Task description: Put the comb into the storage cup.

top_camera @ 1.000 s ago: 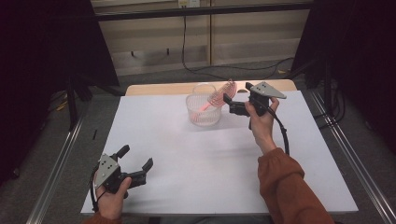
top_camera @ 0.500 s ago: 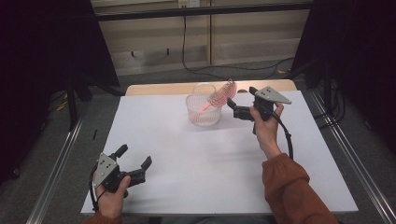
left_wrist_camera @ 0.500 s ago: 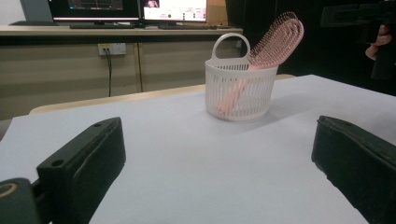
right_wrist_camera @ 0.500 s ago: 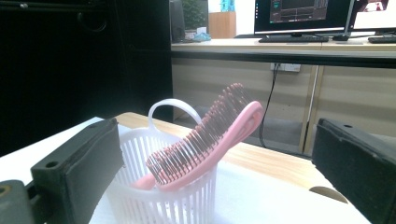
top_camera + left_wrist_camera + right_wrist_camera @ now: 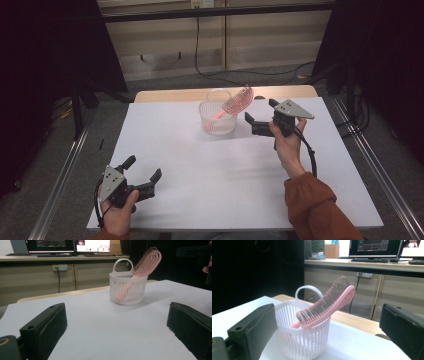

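Right gripper point(image 5: 259, 116) now back from basket point(image 5: 218, 120), fingers apart.

Rig: two hand-held black grippers, operator in rust-orange sleeve point(image 5: 320, 202).
Right gripper point(image 5: 261, 120) carries grey triangular plate, black trailing cable; left gripper point(image 5: 145, 174) has grey screw-dotted plate.

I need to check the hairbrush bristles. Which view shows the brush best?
The right gripper view: the pink hairbrush is close, bristles plain, leaning out of the white basket. The left gripper view shows it farther off; the high view shows it small.
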Tool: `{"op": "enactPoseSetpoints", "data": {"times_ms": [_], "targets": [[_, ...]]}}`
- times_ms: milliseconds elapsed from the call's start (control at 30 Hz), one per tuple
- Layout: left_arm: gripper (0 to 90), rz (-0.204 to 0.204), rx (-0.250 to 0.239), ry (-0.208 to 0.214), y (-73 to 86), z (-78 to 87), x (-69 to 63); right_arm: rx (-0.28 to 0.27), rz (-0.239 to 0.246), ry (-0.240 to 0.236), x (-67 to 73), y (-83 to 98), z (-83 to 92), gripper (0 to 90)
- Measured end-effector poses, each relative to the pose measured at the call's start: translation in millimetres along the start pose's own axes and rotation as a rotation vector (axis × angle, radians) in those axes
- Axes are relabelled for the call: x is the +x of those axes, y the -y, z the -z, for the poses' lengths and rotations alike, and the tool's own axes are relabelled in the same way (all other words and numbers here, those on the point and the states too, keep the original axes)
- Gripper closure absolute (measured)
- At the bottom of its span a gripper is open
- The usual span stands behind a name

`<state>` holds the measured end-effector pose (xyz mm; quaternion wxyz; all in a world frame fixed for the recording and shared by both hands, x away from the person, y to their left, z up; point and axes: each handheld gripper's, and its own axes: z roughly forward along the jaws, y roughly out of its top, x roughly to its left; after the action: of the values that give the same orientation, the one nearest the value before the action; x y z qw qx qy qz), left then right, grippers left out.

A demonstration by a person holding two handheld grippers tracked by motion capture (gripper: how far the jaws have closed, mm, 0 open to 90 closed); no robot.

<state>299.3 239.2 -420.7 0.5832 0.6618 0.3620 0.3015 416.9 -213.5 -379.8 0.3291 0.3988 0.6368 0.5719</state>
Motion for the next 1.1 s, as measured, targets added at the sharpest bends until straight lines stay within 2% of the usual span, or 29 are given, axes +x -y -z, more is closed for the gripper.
{"op": "enactPoseSetpoints", "data": {"times_ms": [133,400,600,800,1100], "targets": [[3.0,0.01,-0.003,0.002,0.2,-0.1,0.2,0.005,0.009,0.003,1.2,1.2,6.7,0.4],[3.0,0.004,0.002,0.0,0.1,0.1,0.3,-0.008,0.019,0.015,1.3,3.4,20.9,0.7],[3.0,0.011,0.0,0.005,0.5,0.0,0.4,0.006,0.044,0.04,2.4,9.1,30.3,0.0],[3.0,0.015,-0.002,0.005,0.7,0.1,-0.2,-0.021,0.05,0.035,6.8,8.7,41.7,0.0],[3.1,0.018,0.005,0.005,1.1,0.1,-1.0,-0.013,0.055,0.046,9.6,16.8,57.1,0.0]]}}
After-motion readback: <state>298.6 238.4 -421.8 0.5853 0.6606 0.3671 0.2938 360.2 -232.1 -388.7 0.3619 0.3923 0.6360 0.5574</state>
